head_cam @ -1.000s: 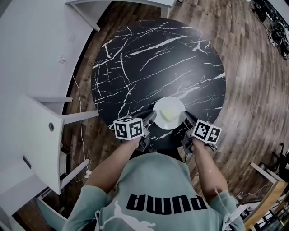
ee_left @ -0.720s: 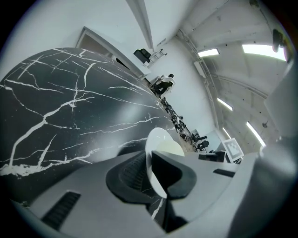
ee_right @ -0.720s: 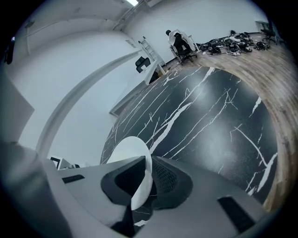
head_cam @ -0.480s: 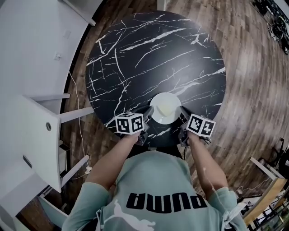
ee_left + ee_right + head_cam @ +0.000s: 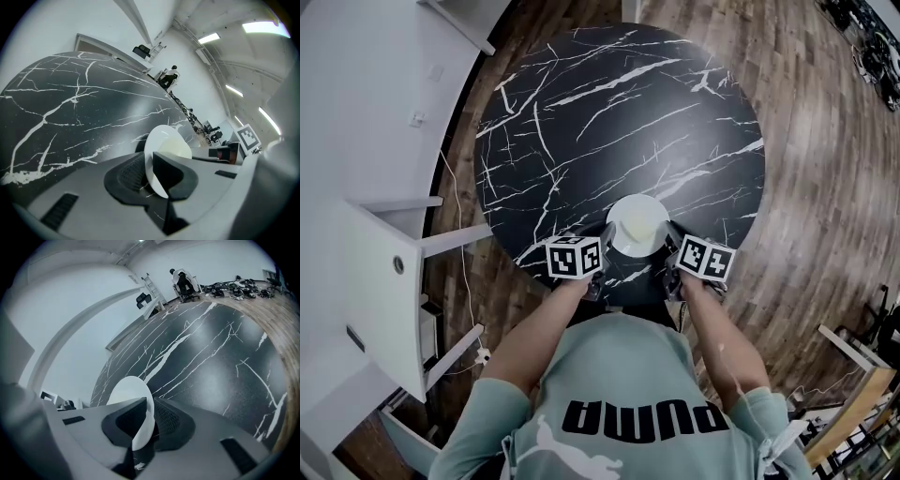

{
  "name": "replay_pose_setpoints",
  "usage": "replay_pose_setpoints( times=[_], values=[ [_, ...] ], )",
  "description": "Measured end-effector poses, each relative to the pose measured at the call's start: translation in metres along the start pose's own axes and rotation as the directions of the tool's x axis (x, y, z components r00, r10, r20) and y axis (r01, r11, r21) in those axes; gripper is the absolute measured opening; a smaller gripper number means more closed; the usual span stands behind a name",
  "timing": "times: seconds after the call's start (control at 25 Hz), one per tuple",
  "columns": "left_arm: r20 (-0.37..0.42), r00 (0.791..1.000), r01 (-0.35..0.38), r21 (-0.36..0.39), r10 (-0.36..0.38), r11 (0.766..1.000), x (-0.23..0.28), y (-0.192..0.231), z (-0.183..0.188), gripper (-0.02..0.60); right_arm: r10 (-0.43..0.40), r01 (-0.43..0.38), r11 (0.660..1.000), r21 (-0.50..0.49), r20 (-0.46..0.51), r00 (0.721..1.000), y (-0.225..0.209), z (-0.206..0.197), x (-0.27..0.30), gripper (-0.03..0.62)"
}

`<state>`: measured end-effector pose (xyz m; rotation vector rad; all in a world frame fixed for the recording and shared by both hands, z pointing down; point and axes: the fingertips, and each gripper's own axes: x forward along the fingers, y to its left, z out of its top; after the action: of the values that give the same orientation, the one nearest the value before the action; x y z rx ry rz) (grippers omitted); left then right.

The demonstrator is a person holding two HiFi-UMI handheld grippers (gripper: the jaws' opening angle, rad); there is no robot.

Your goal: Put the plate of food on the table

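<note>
White round plate (image 5: 622,210): over near part of black marble table (image 5: 619,112), between both grippers; whether it rests on the top or hangs just above, can't tell. L gripper (image 5: 151,172) clamped on the plate's left rim and R gripper (image 5: 146,420) clamped on its right rim, each w/ one jaw per face, so the rim sections inside the jaws are hidden. One pale lump of food (image 5: 174,148) approx. mid-plate, kind not discernible; table's near edge cut off by the person's arms (image 5: 544,328) and shirt (image 5: 628,394).
</note>
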<state>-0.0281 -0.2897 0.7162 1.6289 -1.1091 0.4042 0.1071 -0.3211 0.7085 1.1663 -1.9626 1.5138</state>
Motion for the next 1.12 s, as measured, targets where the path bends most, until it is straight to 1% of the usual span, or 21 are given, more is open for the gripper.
replay_pose_setpoints(
  times=[0.12, 0.32, 0.48, 0.68, 0.84, 1.0, 1.12],
  values=[
    [-0.002, 1.0, -0.015, 0.022, 0.015, 1.0, 0.002, 0.002, 0.0, 0.044, -0.012, 0.012, 1.0, -0.014, -0.002, 1.0, -0.001, -0.001, 0.003, 0.044],
    [-0.014, 0.999, -0.037, 0.086, 0.039, 0.996, 0.004, 0.006, -0.002, 0.055, -0.015, 0.015, 0.999, -0.03, -0.015, 1.0, -0.005, -0.003, 0.008, 0.044],
    [0.014, 1.0, -0.029, 0.109, 0.028, 0.994, 0.0, 0.007, 0.004, 0.066, -0.029, 0.03, 0.998, -0.05, 0.02, 0.999, -0.008, 0.004, 0.002, 0.044],
    [0.063, 0.998, -0.022, 0.125, 0.014, 0.992, -0.021, 0.005, 0.013, 0.074, -0.061, 0.067, 0.988, -0.136, 0.048, 0.997, -0.008, 0.008, -0.017, 0.044],
    [0.118, 0.993, 0.01, 0.132, -0.025, 0.991, -0.046, -0.006, 0.019, 0.074, -0.056, 0.079, 0.979, -0.19, 0.123, 0.991, 0.01, 0.015, -0.04, 0.044],
    [0.161, 0.986, 0.025, 0.128, -0.046, 0.991, -0.074, -0.012, 0.017, 0.081, -0.014, 0.061, 0.971, -0.23, 0.202, 0.979, 0.044, 0.016, -0.063, 0.043],
    [0.191, 0.98, 0.031, 0.157, -0.061, 0.987, -0.097, -0.021, 0.018, 0.08, 0.008, 0.062, 0.962, -0.267, 0.254, 0.967, 0.07, 0.016, -0.081, 0.042]
  ],
)
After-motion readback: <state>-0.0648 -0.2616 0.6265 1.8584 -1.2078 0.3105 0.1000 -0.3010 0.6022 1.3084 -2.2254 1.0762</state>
